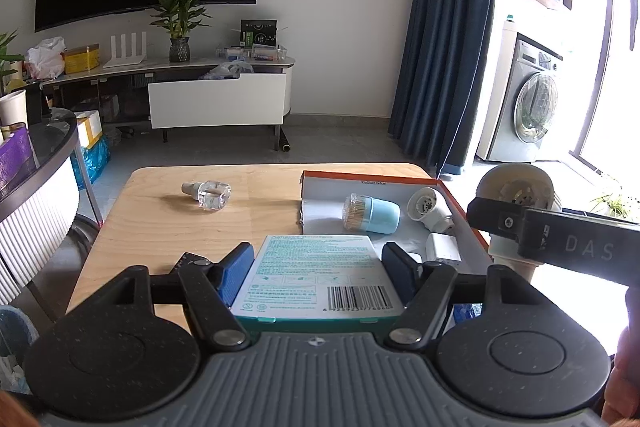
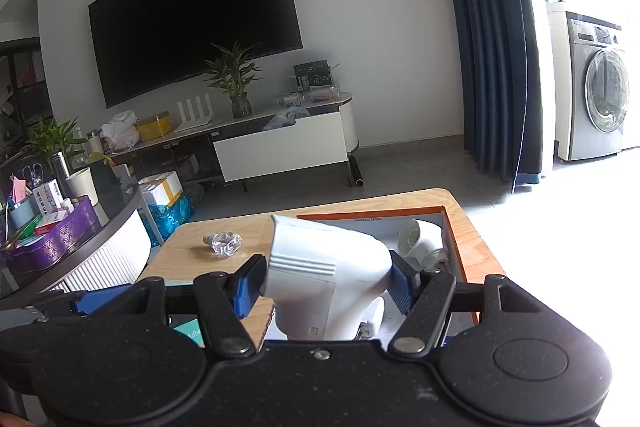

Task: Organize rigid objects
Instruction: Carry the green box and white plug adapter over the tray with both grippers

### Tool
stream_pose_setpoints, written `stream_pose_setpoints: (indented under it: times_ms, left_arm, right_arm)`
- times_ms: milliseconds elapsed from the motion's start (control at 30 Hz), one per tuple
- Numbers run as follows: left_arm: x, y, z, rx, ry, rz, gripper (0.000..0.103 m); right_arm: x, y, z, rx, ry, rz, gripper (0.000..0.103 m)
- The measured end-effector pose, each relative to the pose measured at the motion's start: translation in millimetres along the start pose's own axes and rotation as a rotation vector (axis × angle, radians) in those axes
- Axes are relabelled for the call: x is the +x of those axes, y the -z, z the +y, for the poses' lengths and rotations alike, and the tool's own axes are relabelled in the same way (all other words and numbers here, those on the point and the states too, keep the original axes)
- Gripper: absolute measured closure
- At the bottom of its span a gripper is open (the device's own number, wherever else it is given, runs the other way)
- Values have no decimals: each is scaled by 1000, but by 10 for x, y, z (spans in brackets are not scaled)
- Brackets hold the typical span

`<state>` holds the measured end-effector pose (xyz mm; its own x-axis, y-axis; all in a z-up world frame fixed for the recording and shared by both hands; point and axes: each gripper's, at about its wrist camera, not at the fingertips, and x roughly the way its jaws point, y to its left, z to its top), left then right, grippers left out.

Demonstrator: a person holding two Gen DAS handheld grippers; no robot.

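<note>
The left tool (image 1: 318,259) is gripping a flat teal-and-white carton (image 1: 318,275) between its blue pads (image 1: 236,271), holding it barcode side up over the near part of the wooden table (image 1: 160,227). The carton's far edge is reaching toward the near left corner of the orange-rimmed tray (image 1: 460,203), which is sitting on the right half of the table.

The right tool (image 2: 326,283) is clamped on a white hair-dryer-shaped device (image 2: 332,267), its pads pressing the body from both sides while the wide ribbed nozzle is pointing up and to the left. In the left wrist view, that right tool (image 1: 556,235) is showing at the right edge, carrying the device (image 1: 516,187) just beside the tray's right wall, above the table's right side.

Inside the tray, a light blue toothpick holder (image 1: 372,213) with a clear cap is lying on its side near the middle. To its right, a second white dryer-like device (image 1: 430,213) is lying tilted against the right wall, and a small white charger block (image 1: 442,247) is resting in front of it, closer to the camera.

On the left half of the table, well apart from the tray, a clear glass bottle (image 1: 208,193) is lying on its side. A small dark object (image 1: 188,261) is peeking out just behind the left tool's left finger; what it is cannot be told.
</note>
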<state>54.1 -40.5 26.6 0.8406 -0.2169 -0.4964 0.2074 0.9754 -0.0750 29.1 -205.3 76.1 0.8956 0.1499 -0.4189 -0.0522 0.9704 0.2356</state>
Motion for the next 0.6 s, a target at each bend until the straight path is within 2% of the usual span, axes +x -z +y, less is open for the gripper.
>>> stream_pose_setpoints:
  times_ms: [600]
  left_arm:
    - [241, -41, -263, 53, 72, 23, 31]
  right_arm:
    - [40, 11, -359, 49, 79, -4, 26]
